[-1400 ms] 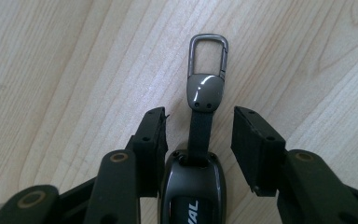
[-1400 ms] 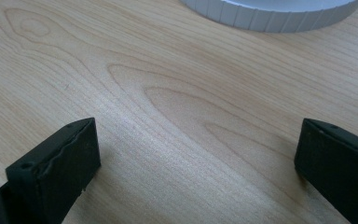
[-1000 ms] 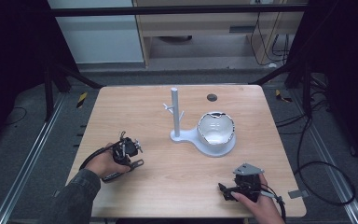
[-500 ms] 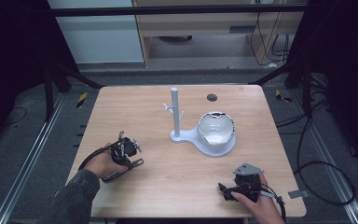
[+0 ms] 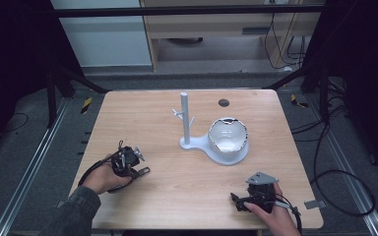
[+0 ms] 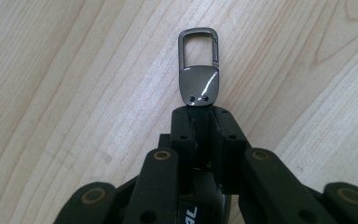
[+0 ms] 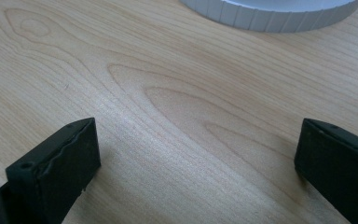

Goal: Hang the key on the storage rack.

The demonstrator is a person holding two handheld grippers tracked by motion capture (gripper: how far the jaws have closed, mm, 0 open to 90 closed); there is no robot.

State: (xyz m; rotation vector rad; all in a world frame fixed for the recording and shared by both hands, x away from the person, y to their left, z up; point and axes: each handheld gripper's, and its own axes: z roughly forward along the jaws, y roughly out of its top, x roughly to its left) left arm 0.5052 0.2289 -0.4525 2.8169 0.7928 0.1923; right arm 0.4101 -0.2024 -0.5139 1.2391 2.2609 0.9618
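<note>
Lower end of the metal key clip (image 6: 199,74) hidden between the closed jaws of the left gripper (image 6: 199,116) — what hangs below, not possible to tell. In the right gripper view, white ribbed base (image 7: 270,11) cut off by the far edge. In the high view, key clip too small — only a glint near the left hand (image 5: 103,178).

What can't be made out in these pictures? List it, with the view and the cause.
- Lower end of the metal clasp: left gripper view, clamped between the jaws.
- Most of the white stand: right gripper view, cut off by the top edge.
- Whether anything lies in the bowl: high view, too small.
- Dark round spot on the table: high view, too small to identify.
</note>
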